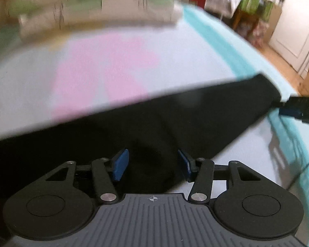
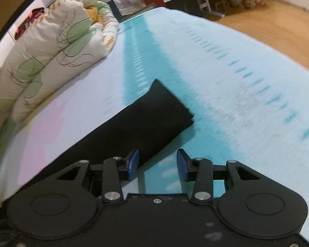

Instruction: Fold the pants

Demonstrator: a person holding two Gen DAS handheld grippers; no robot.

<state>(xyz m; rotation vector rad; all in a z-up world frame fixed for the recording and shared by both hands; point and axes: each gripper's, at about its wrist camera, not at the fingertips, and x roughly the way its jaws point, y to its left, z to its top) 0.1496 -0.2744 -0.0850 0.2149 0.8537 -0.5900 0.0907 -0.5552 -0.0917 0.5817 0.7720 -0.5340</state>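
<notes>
Looking down both wrist cameras, I found the black pants (image 2: 154,119) spread flat on the bed's pale blue and turquoise sheet (image 2: 226,65), with a pink patch of the sheet showing past their far edge. In the right wrist view one narrow end, probably a leg cuff, ended in a square corner lying over the darker turquoise stripe; the left wrist view showed a broader stretch of the same cloth with a soft hollow in it. The left gripper (image 1: 152,164) hung over that broad part, its blue pads spread with cloth below them but nothing pinched. The right gripper (image 2: 157,164) was likewise spread; its left pad overlapped the pants' near edge and its right pad stood over bare sheet, gripping nothing. I judged the fabric light, limp and matte, likely to sag and drag on the sheet rather than slide as a board would. It should stand a firm pinch without harm. The best holds looked to be the edges and corners: the cuff corner for the right, the hem or side seam for the left, taking both layers. A rolled quilt (image 2: 51,47) with green leaf print lay at the bed's far side, well apart.
</notes>
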